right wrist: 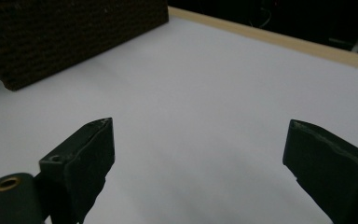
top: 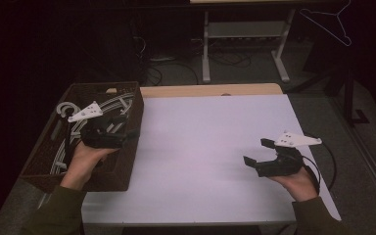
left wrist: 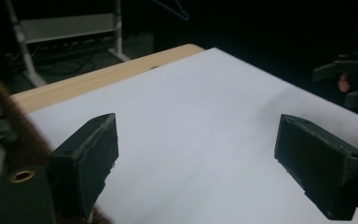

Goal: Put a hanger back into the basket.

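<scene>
Over the brown woven basket (top: pixel 127 174) of white plastic hangers (top: pixel 120 102), the left gripper (left wrist: pixel 196 163) hung spread and empty; the right gripper (top: pixel 258 152), also released, hovered above white table covering (top: pixel 200 147). Hooks could tangle and drag the basket. Beyond, a dim room held desk legs (top: pixel 205 49) and cables.

You are working in a dim lab or test room: cables (top: pixel 176 63) are trailing over the grey floor behind your white-topped bench (top: pixel 215 147), beside a metal-legged table frame (top: pixel 245 44).
</scene>
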The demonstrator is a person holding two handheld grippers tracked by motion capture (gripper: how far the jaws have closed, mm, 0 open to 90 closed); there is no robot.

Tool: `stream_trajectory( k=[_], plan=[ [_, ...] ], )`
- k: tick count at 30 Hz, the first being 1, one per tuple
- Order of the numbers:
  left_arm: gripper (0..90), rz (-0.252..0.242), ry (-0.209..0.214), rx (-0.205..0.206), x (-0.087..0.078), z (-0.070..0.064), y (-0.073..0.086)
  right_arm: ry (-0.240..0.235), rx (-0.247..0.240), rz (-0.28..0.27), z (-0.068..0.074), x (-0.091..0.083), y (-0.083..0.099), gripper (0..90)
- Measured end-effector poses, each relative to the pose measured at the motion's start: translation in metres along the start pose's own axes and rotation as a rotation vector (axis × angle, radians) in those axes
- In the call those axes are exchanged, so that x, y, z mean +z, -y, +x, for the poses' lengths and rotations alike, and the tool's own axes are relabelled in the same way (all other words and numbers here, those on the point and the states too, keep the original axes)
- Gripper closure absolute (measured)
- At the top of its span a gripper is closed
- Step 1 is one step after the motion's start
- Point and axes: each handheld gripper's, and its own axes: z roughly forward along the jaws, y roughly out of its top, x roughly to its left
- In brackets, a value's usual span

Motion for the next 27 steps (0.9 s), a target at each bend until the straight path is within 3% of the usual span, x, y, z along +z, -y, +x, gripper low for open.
stream_trajectory(
  k=[6,12,17,27],
  plan=[
    [7.2,-0.049,0.052,0.009,0.008,-0.012,0.004,-0.024,-0.003,-0.084,0.001,-0.003,-0.012,3.8],
    [1.9,-0.063,0.104,0.023,0.015,-0.018,0.008,-0.037,-0.017,-0.151,0.002,-0.005,-0.026,0.5],
    [1.9,-0.093,0.115,0.029,0.014,-0.022,0.008,-0.042,-0.028,-0.187,0.001,-0.004,-0.035,0.0],
    [1.9,-0.094,0.124,0.038,0.015,-0.026,0.009,-0.046,-0.044,-0.257,0.001,-0.007,-0.054,0.0]
  ],
)
